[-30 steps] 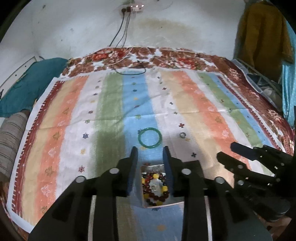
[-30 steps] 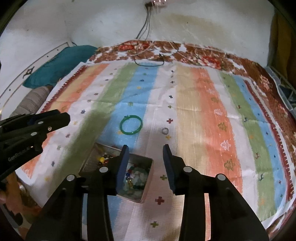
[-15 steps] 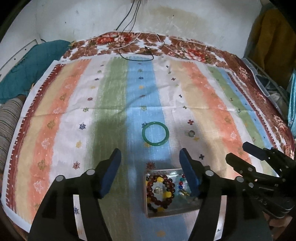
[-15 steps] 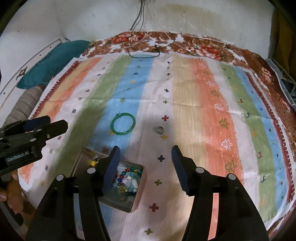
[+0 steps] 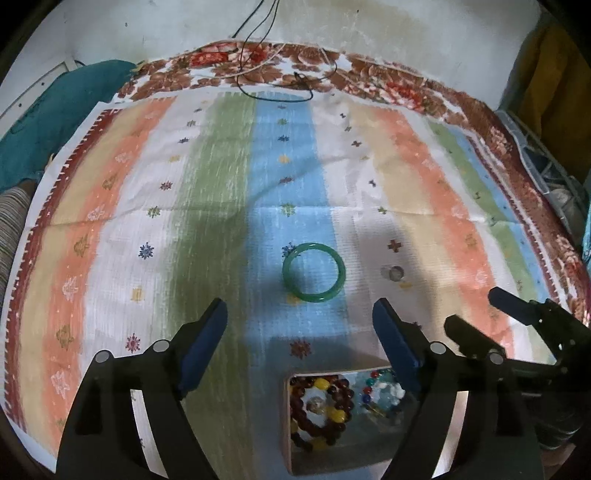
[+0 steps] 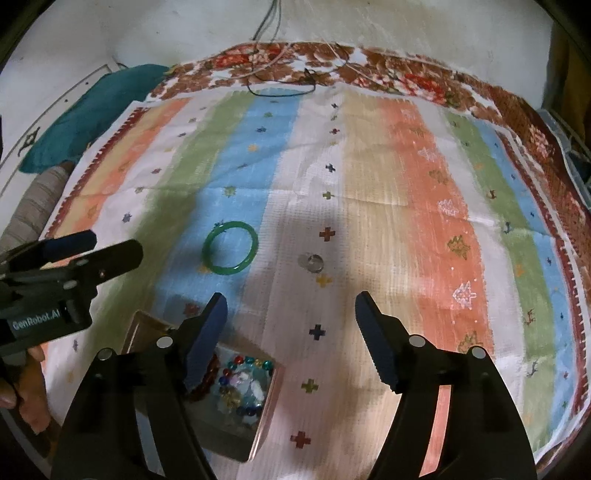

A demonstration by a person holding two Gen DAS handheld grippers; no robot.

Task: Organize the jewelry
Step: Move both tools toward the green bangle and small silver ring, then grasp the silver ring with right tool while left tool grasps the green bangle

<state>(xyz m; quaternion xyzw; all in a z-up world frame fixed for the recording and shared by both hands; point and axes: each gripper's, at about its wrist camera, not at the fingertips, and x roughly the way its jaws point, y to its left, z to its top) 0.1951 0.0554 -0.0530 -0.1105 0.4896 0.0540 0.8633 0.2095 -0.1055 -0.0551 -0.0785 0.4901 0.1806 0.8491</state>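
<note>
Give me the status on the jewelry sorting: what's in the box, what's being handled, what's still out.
Done: a beaded bracelet and some coloured beads already lie in the box. In hand: nothing. The left gripper and right gripper have just been opening and both are empty. Left: the green bangle and a small ring still lie on the striped cloth.

A striped cloth (image 5: 207, 206) covered a floral bedspread (image 5: 369, 74) against a stained white wall (image 5: 369, 26); a teal pillow (image 5: 55, 110) lay left, cables (image 5: 258, 22) hanging.
</note>
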